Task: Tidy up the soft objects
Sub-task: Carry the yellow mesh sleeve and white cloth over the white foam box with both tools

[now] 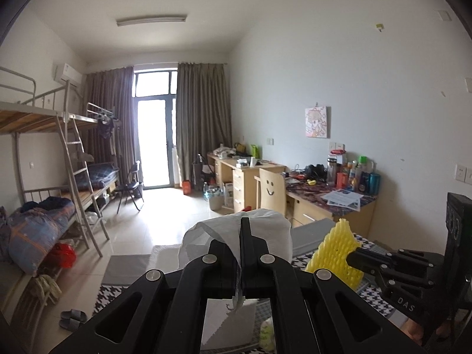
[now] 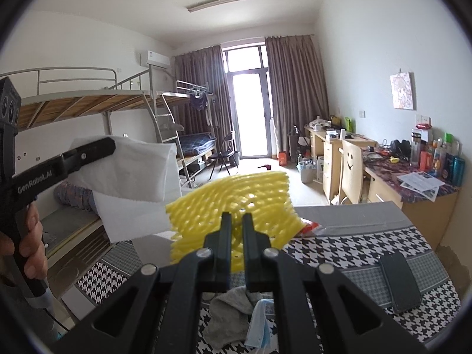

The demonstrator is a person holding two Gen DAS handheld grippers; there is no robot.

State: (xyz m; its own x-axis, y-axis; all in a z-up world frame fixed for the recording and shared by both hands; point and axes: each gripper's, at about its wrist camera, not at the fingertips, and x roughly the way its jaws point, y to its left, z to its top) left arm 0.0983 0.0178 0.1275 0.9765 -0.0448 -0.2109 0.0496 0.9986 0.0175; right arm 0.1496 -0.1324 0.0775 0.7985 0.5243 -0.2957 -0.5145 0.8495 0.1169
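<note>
Holding both pieces aloft above the houndstooth cloth (image 2: 354, 253), the person has each soft item pinched and clear of the surface. Leftmost, the left gripper (image 1: 244, 233) has its fingers closed tight on a white foam sheet (image 1: 265, 230), which droops in a loose fold left of the yellow piece and above the cloth's left edge. To its right, the right gripper (image 2: 237, 221) has its fingers drawn narrow around a yellow foam net sleeve (image 2: 230, 194), held over the middle of the cloth and fanning out ahead of the fingers. My judgement is that the step in hand is carrying both to a common spot; doing it well means keeping the pinches firm, since such light foam would likely slip or flutter, and lowering one piece at a time so the sheet does not drape over the net. Below the net on the cloth lie a grey rag (image 2: 227, 309) and a blue face mask (image 2: 261, 321), probably next to sort, and they crowd any landing place there. Further right on the cloth rests a dark phone (image 2: 399, 280), best avoided when setting things down.
</note>
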